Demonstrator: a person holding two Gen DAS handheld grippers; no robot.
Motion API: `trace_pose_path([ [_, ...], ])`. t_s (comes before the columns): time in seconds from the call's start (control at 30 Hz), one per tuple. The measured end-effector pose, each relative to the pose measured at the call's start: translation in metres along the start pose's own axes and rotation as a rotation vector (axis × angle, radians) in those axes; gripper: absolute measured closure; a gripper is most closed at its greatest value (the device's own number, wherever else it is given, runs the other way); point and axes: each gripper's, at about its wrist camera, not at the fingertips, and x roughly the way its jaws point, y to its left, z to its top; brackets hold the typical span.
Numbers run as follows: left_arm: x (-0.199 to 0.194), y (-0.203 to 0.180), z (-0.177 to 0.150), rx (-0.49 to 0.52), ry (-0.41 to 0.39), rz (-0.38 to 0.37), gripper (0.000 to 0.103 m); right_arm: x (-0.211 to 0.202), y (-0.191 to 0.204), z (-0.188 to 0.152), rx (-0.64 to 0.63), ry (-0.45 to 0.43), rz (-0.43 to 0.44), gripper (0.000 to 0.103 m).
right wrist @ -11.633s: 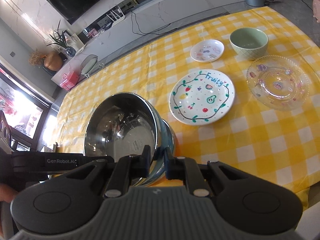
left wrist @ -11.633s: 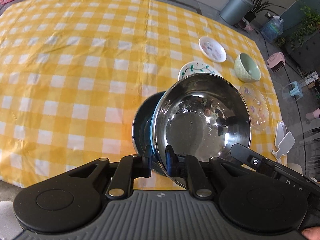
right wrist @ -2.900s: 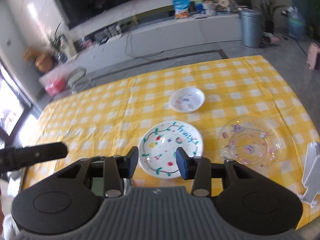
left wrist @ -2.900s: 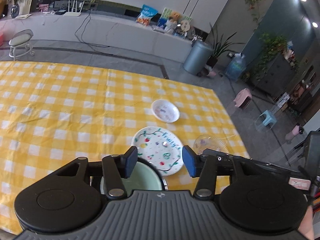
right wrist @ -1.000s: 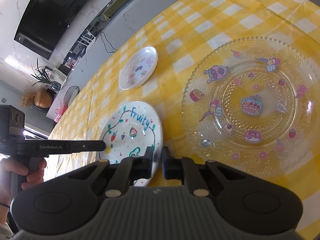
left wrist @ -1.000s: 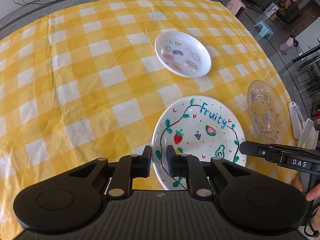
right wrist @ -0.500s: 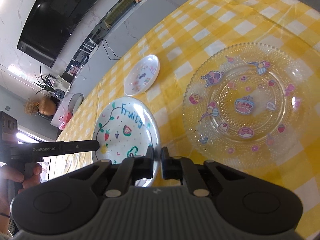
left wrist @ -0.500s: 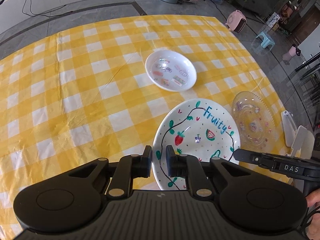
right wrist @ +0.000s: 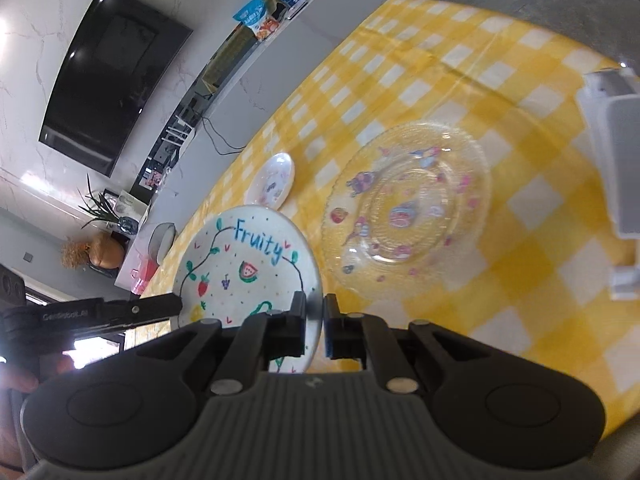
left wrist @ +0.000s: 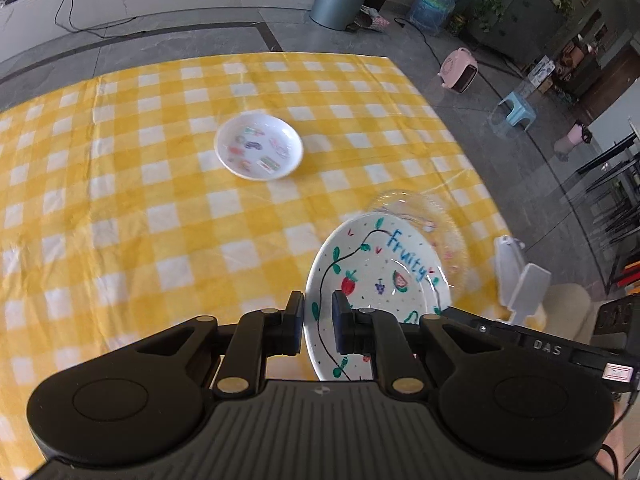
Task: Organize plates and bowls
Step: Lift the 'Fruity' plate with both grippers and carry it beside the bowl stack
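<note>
Jaws of the left gripper (left wrist: 317, 325) pinch one rim of the round white ceramic plate painted with fruit and the word "Fruity" (left wrist: 380, 276), while the right gripper (right wrist: 314, 328) clamps its opposite rim, so both hold it tilted above the yellow-and-white checked tablecloth (left wrist: 160, 208). Just beyond it lies the clear glass plate with cartoon stickers (right wrist: 408, 208), flat on the cloth. Farther off sits the small white dish with printed pictures (left wrist: 259, 151), well apart from both.
</note>
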Motion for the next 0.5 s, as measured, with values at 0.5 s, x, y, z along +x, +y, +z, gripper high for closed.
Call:
trace_pose_path([
  [0.5,0.012,-0.042,-0.072,-0.236,-0.06,0.056,0.087,-0.033,-0.02,0.022,-0.076,0.121,-0.135,0.097],
])
